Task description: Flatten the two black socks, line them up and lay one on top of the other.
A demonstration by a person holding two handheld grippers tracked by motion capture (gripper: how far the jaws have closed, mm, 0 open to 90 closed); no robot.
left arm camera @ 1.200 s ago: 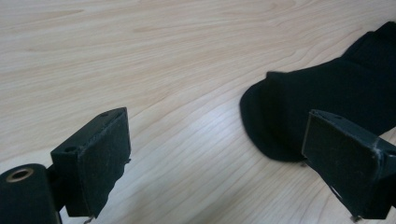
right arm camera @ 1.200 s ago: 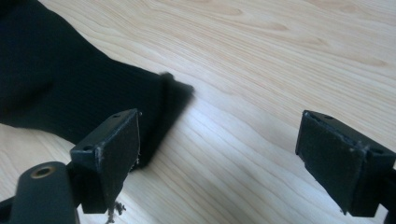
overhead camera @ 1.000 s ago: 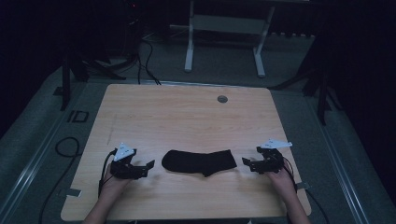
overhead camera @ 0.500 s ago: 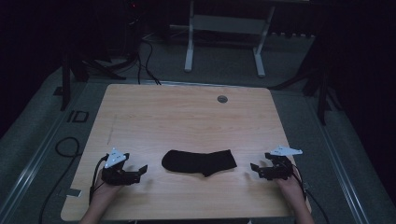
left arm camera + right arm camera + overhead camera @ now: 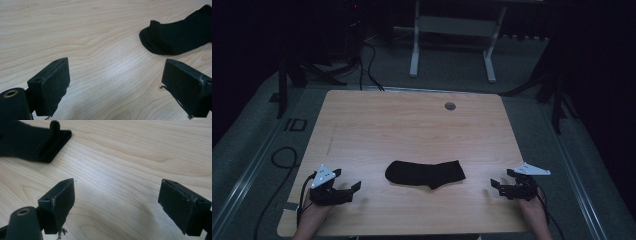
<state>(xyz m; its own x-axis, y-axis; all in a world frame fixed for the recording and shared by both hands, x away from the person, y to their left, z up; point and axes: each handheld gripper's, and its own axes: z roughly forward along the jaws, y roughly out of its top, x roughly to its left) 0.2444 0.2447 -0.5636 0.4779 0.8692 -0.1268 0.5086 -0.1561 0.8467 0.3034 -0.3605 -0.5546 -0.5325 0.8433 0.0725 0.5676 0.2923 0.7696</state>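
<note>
High view: dim overall; the table is the one lit patch, and the upper corners and right edge sink to near black.
Light source: seems overhead; the shadows on the table are soft and faint.
Gripper views: far brighter, with a pale glare sheen on the wood at frame centre.
Focus: the near jaws at the bottom are slightly soft.
Sock: almost pure black, folds barely readable.
Sharpness: the high view is grainy and soft.
</note>
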